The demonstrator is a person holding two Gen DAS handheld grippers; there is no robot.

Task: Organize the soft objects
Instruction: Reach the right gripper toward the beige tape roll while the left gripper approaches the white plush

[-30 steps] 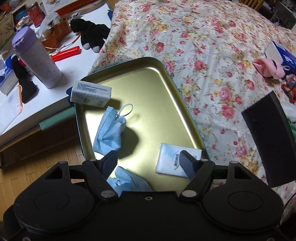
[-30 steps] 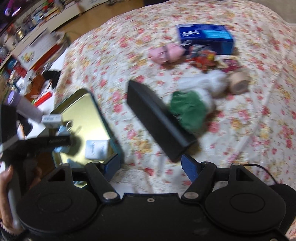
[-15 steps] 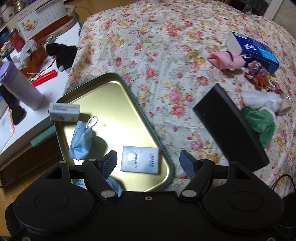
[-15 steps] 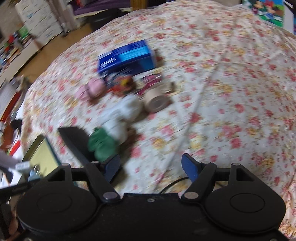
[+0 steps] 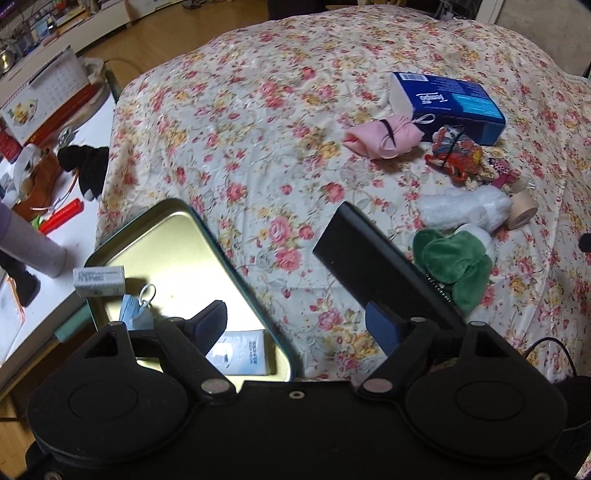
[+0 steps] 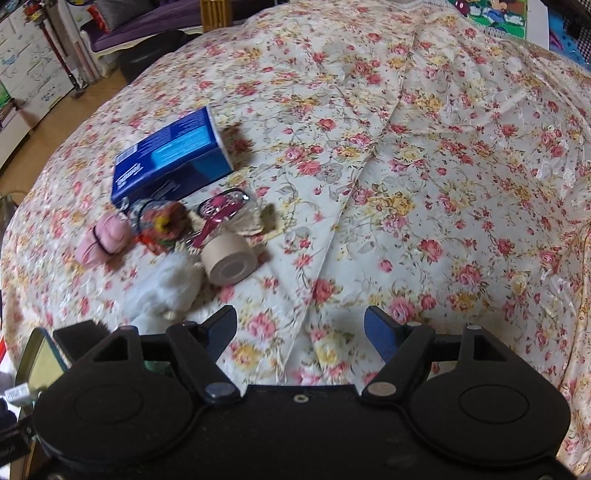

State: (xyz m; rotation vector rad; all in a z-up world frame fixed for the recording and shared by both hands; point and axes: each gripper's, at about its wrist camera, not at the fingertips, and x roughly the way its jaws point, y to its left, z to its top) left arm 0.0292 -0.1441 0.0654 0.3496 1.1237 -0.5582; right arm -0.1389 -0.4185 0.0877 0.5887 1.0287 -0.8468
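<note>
A floral bedspread (image 5: 258,122) printed with pink and yellow roses fills most of both views. At nine o'clock in the left wrist view a white side table (image 5: 77,229) holds a standing desk calendar (image 5: 44,96) with a red base, a red marker pen (image 5: 61,220), a brown leather item (image 5: 37,184) and a pale lilac tumbler (image 5: 29,240). Wooden flooring (image 5: 155,40) shows at eleven o'clock. In the right wrist view a colourful cartoon mat (image 6: 491,14) lies at one o'clock.
</note>
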